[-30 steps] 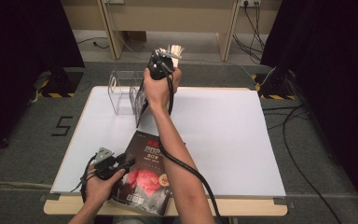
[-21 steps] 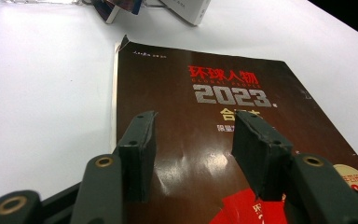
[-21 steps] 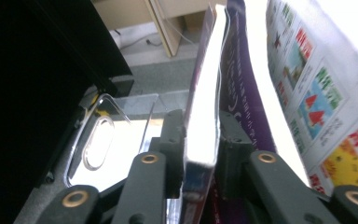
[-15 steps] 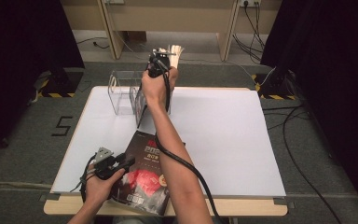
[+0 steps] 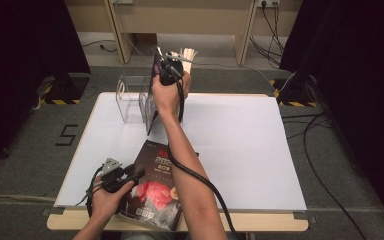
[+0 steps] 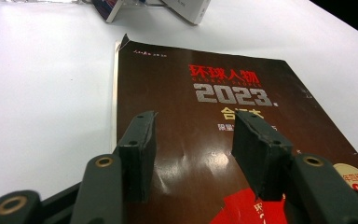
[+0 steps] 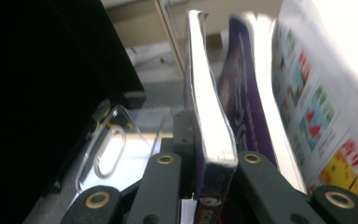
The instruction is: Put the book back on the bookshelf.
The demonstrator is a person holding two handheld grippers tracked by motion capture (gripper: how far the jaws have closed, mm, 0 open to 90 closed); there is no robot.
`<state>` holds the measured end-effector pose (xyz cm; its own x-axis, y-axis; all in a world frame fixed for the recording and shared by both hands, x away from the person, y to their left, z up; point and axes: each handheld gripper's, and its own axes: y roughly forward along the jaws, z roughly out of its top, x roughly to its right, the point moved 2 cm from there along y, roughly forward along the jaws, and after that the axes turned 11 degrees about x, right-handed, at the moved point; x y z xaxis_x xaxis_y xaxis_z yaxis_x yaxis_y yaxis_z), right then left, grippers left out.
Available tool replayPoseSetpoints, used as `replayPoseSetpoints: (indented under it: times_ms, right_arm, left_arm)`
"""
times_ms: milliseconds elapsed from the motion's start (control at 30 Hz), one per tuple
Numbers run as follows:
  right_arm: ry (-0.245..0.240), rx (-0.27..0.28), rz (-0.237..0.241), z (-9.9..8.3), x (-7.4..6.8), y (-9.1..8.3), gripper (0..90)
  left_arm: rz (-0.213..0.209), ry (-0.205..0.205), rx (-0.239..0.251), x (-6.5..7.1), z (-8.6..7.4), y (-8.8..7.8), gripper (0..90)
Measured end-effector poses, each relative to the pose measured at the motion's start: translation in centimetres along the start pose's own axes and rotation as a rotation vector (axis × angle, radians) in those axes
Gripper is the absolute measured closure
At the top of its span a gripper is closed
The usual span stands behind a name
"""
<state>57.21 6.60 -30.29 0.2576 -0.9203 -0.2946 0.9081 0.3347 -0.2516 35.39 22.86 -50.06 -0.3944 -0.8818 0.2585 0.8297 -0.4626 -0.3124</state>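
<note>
Right tongs [image 5: 164, 64] have just closed, clamping an upright book [image 5: 152, 100] beside the clear holder [image 5: 130, 97]. Left tongs [image 6: 193, 140] released above the magazine [image 6: 205, 93] on the desk [image 5: 240, 145].

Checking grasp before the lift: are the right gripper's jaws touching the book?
Touching. The right gripper view shows the right gripper with both jaws pressed against the book between them.

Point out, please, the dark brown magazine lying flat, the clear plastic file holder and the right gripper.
dark brown magazine [image 6: 223, 121], left gripper view, cover middle
clear plastic file holder [image 5: 130, 100], high view, front wall
right gripper [image 5: 166, 75], high view, black body
</note>
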Motion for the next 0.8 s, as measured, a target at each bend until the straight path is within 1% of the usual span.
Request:
replayPoseSetpoints:
  times_ms: [67,100,167,267,367,467,567,633,733,767,800]
  right_arm:
    - [-0.009,0.045,-0.004,0.5,-0.3,-0.3,84.4]
    - [-0.013,0.054,-0.008,0.6,-0.3,-0.3,84.4]
    - [-0.008,0.060,-0.012,0.8,-0.4,-0.3,84.4]
    - [-0.006,0.091,-0.016,0.8,-0.4,-0.2,84.4]
    - [-0.003,0.105,-0.021,0.9,-0.5,-0.1,84.3]
    - [-0.010,0.120,-0.028,1.1,-0.6,0.0,84.3]
    - [-0.011,0.130,-0.037,0.5,-0.6,0.5,84.3]
    - [-0.013,0.123,-0.041,-0.2,-0.7,1.1,84.2]
    - [-0.021,0.095,-0.043,-1.7,-0.9,1.9,84.2]
    - [-0.034,0.090,-0.052,-2.1,-0.9,2.2,84.0]
    - [-0.047,0.098,-0.060,-2.4,-0.9,2.2,84.1]
  left_arm:
    - [-0.001,-0.001,0.001,0.0,0.0,0.0,48.8]
    - [-0.001,0.000,0.001,0.0,0.0,0.0,48.8]
    - [-0.001,-0.002,0.003,0.0,0.1,-0.1,48.8]
    - [0.001,-0.003,0.004,0.0,0.1,-0.1,48.8]
    - [0.000,-0.006,0.002,-0.1,0.0,-0.1,48.9]
    - [-0.002,-0.004,0.002,-0.1,0.0,0.0,48.8]
    - [-0.003,-0.002,0.002,0.0,0.0,0.0,48.8]
    - [-0.004,-0.002,0.003,0.0,0.0,0.0,48.8]
    - [-0.004,-0.004,0.004,-0.1,0.1,-0.1,48.8]
    - [-0.004,-0.004,0.005,-0.1,0.1,-0.1,48.9]
    - [-0.005,-0.004,0.006,-0.1,0.1,-0.1,48.8]
